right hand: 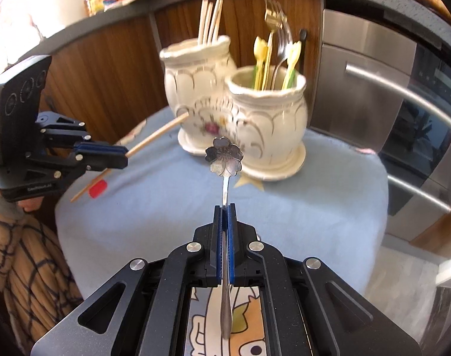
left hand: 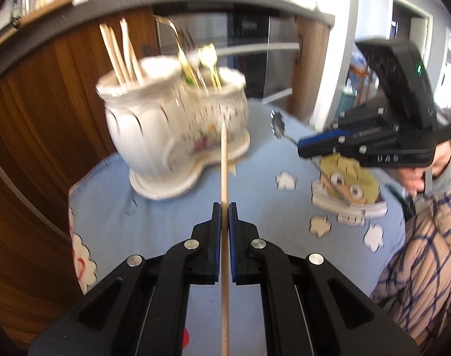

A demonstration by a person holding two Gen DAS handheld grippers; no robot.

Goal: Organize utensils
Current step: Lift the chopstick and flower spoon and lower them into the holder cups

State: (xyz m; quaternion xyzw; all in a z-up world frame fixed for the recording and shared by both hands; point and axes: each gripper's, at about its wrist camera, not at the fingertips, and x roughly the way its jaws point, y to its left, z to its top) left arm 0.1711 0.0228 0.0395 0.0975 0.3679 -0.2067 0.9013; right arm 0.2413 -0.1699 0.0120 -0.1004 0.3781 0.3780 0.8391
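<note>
My left gripper (left hand: pixel 224 207) is shut on a wooden chopstick (left hand: pixel 224 163) that points at the white ceramic double holder (left hand: pixel 154 136). Its left pot holds several chopsticks (left hand: pixel 121 50); its right pot holds forks and spoons (left hand: pixel 198 59). My right gripper (right hand: pixel 224 207) is shut on the handle of a silver spoon (right hand: pixel 224 155) with a flower-shaped bowl, raised in front of the holder (right hand: pixel 267 118). The right wrist view shows the left gripper (right hand: pixel 126 155) at the left with its chopstick (right hand: pixel 157 133). In the left wrist view the right gripper (left hand: pixel 299 148) comes in from the right with the spoon (left hand: pixel 278 121).
A light blue cloth (left hand: pixel 166 225) with cartoon prints covers the small table. Wooden cabinet fronts (left hand: pixel 32 148) stand behind the holder, and a stainless oven (right hand: pixel 388 103) to the right. A person's checked sleeve (left hand: pixel 418 252) is at the right edge.
</note>
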